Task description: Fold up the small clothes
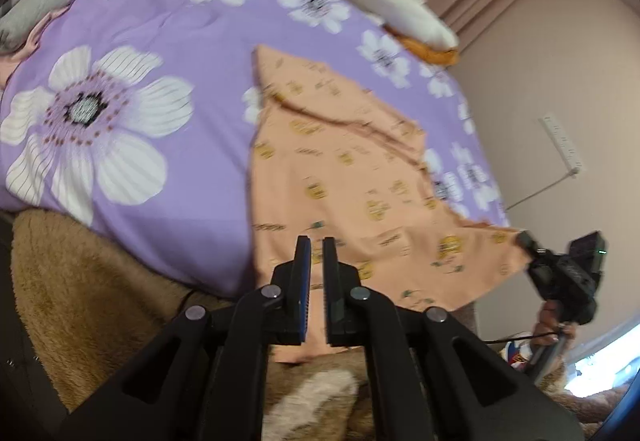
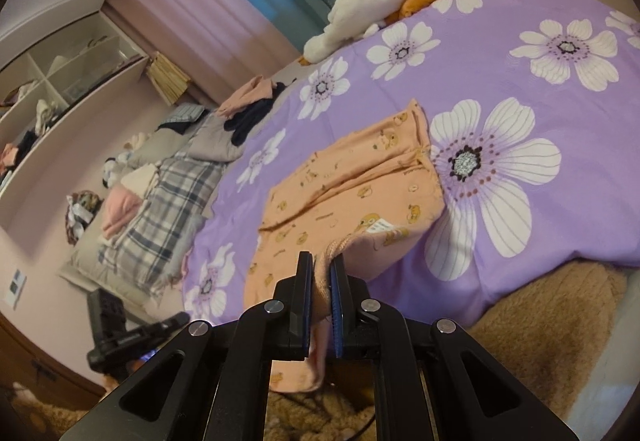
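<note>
**Peach garment half on the bed, held at one edge**

Your purple flowered duvet (image 2: 500,89) covers the bed. The peach printed garment (image 1: 340,169) lies on it near the foot, its lower part hanging over the brown fleece blanket (image 1: 88,281). Your right gripper (image 2: 321,261) has its jaws clenched on the garment's hem. Your left gripper (image 1: 316,245) shows jaws nearly together with nothing between them.

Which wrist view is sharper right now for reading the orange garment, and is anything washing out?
Right wrist view is sharper: the orange garment print and label read clearly. Left wrist view is motion-smeared across the garment, with a blown-out bright patch at its lower right edge. Both bend straight lines.
</note>
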`<state>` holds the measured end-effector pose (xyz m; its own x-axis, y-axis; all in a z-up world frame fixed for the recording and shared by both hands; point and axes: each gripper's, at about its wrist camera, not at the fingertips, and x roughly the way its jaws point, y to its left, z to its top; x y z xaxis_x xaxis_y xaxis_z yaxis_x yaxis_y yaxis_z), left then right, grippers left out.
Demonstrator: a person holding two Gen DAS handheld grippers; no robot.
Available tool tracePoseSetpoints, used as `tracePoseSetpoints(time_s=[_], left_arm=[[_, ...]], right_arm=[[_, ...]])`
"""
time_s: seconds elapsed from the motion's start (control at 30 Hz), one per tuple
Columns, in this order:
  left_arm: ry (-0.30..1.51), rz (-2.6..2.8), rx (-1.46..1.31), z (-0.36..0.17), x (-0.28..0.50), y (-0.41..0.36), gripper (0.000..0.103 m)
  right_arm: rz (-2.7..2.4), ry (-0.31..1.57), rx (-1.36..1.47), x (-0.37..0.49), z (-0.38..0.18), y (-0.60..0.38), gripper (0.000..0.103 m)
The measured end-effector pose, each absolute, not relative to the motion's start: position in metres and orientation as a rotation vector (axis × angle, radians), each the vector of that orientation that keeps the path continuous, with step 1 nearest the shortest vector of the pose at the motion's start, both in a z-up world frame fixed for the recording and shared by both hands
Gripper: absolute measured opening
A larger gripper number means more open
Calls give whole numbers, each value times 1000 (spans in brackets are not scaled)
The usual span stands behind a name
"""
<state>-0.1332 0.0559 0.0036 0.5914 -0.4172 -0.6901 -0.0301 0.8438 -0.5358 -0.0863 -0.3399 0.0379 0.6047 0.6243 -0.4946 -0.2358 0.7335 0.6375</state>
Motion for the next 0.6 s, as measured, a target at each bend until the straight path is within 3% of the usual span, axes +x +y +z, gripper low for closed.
tracePoseSetpoints(time_s=[0.1,0.13,0.23,0.47,0.6], left_arm=[[995,-235,-517,-17,-122,55,34],[1010,-235,-508,-24,-119,53,35],[1051,-252,-465,-39,-108,45,53],[1242,-367,-465,-93,-81,23,62],[1289,-377,-514,-115,-77,21,58]], right_arm=[[537,763,556,-87,41,-340,10],[535,760,558,-87,42,-340,10],[537,748,565,-87,45,-341,10],[559,730,559,-83,53,-335,10],[564,719,563,-81,56,-334,10]])
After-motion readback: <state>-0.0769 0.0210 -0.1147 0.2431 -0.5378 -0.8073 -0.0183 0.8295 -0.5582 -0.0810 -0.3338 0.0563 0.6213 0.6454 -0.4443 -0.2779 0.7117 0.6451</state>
